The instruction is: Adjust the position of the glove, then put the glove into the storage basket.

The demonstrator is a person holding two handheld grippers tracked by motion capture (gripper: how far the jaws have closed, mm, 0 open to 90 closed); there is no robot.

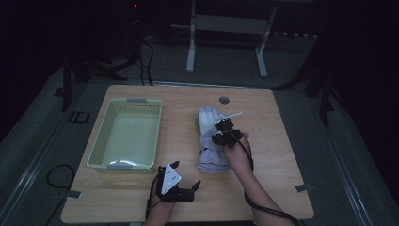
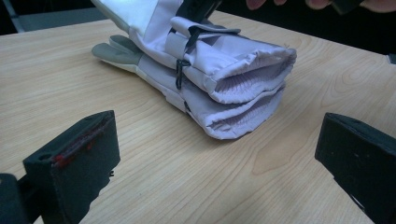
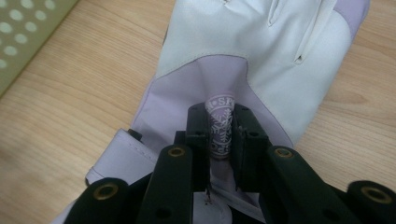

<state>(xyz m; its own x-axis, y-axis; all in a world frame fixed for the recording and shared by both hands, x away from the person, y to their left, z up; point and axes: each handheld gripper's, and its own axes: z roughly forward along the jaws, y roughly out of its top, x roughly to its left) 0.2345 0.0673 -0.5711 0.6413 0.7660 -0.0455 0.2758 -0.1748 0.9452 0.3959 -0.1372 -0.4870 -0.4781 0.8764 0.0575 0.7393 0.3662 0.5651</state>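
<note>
Reaching in from the bottom edge of the high view, our right forearm angles up and left across the wooden table, and the right gripper sits on top of the pair of white and lilac ski gloves, pointing away from us. Our left hand holds the left gripper low near the front edge of the table, just below the basket, aimed to the right toward the gloves' cuffs.

Around the work we see a pale green perforated plastic basket on the left half of the table, well apart from the gloves, and a small round grommet near the far edge. Nothing lies between the left gripper and the gloves — bare wood separates them.

The gloves lie stacked one on the other right of the table's centre, cuffs toward us. In the right gripper view the jaws are drawn close together and pinch a raised fold of lilac fabric bearing a round snowflake logo on the top glove's back. In the left gripper view the jaws stand wide apart and touch nothing — the open cuffs face them from a little farther off.
</note>
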